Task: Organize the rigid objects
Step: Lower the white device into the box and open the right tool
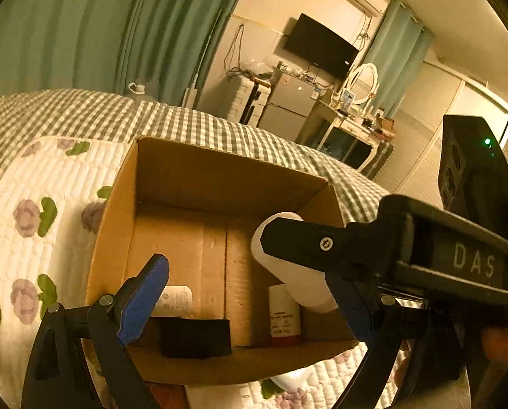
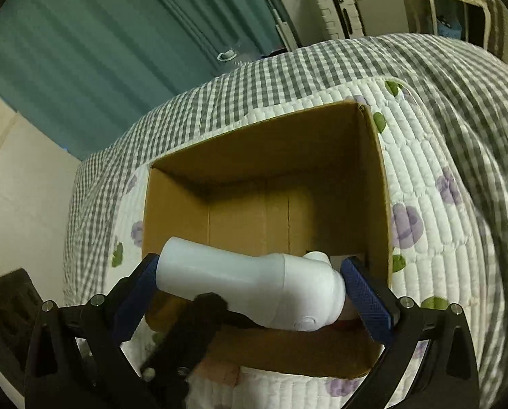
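An open cardboard box [image 1: 172,177] [image 2: 373,177] stands on a quilted bed. My right gripper [image 2: 250,286] is shut on a white bottle [image 2: 254,286], held crosswise over the box's near edge. In the left wrist view the same bottle [image 1: 288,272] hangs over the box's right side, held by the right gripper's black body [image 1: 424,255]. My left gripper [image 1: 240,289] is open and empty above the box's near side. Inside the box lie a black block [image 1: 196,337], a white tube with a red cap [image 1: 284,317] and a white flat item [image 1: 179,301].
The bed has a white floral quilt [image 1: 32,221] and a grey checked cover [image 2: 322,68]. A white item [image 1: 291,378] and a card lie on the quilt before the box. Green curtains [image 1: 83,27], a fridge and a dresser stand behind.
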Action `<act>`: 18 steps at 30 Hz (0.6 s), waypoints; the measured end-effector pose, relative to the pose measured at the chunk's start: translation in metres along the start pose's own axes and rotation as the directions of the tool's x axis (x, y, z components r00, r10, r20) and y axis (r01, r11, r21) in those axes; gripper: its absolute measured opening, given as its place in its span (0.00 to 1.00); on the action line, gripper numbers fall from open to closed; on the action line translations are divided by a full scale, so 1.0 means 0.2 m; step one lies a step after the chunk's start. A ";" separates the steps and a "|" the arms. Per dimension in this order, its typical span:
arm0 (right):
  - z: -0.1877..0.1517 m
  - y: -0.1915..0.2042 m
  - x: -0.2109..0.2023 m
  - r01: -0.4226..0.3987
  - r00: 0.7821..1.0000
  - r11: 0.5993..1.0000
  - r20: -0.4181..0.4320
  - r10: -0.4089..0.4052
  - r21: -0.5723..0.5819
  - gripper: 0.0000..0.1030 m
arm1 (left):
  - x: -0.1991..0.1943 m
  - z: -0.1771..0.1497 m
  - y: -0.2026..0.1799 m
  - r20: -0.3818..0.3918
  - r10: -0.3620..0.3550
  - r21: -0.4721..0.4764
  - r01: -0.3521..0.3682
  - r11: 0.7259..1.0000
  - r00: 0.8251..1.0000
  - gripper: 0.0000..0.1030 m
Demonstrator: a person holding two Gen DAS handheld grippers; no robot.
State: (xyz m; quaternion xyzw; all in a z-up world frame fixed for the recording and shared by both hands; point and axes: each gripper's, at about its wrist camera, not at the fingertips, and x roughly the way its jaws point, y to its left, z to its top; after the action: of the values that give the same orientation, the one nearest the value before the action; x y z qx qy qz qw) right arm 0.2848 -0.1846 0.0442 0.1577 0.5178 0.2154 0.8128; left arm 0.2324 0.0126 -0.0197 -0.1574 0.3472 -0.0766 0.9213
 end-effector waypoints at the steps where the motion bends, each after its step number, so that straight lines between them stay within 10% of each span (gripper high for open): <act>1: 0.00 0.00 0.00 -0.004 1.000 1.000 -0.004 0.004 0.004 1.00 | 0.01 0.00 0.00 -0.004 0.039 0.015 -0.039 0.999 0.999 0.92; 7: -0.02 0.05 -0.04 0.009 1.000 0.999 0.028 -0.008 -0.050 1.00 | 0.06 -0.01 0.11 -0.057 0.127 -0.040 -0.129 0.991 0.990 0.91; 18: -0.08 0.04 -0.30 0.202 0.975 0.965 0.131 -0.181 -0.168 1.00 | -0.24 0.03 -0.03 -0.003 0.206 0.154 -0.204 0.967 0.978 0.91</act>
State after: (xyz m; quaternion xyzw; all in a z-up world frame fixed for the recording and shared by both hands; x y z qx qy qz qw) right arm 0.2471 -0.2085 0.0881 0.0447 0.4616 0.1725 0.8690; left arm 0.1997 0.0210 0.0165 -0.0488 0.3632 -0.0088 0.9304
